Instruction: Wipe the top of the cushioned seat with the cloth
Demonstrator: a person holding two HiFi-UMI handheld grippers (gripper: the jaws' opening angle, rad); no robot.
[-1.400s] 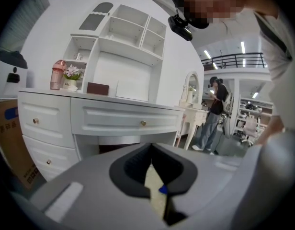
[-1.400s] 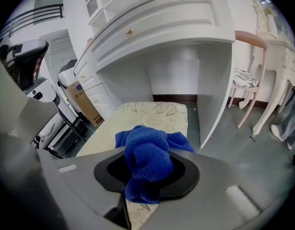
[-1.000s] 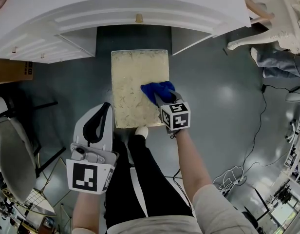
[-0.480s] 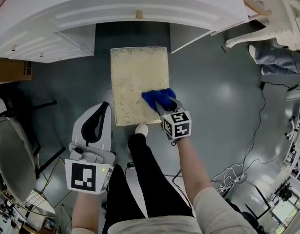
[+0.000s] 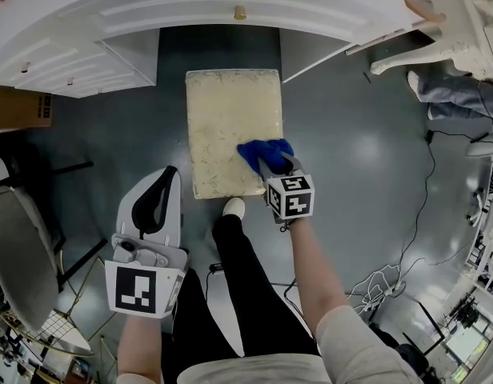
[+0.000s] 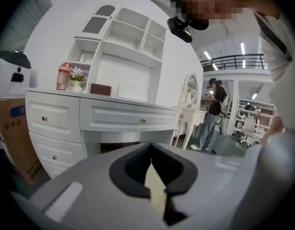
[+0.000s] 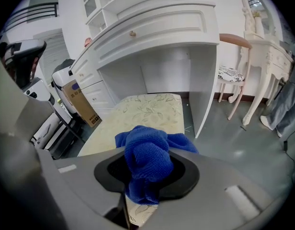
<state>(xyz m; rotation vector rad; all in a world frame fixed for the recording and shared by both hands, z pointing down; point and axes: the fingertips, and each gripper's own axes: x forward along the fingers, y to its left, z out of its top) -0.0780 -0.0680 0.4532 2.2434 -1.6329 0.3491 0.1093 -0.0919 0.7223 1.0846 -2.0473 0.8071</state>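
Below the head camera, the right forearm reaches forward. The right gripper [image 5: 270,165] holds a blue cloth [image 5: 262,151] on the cushioned seat [image 5: 226,110] at its right edge, toward the near corner, and the cloth covers the jaw tips. The left gripper [image 5: 157,206] hangs beside the seat's near-left corner.

Left gripper view: the jaws are pressed together with nothing between them.

Right gripper view: the jaws are clenched on the bunched cloth. The print on the cardboard box [image 7: 80,103] is too small to read.
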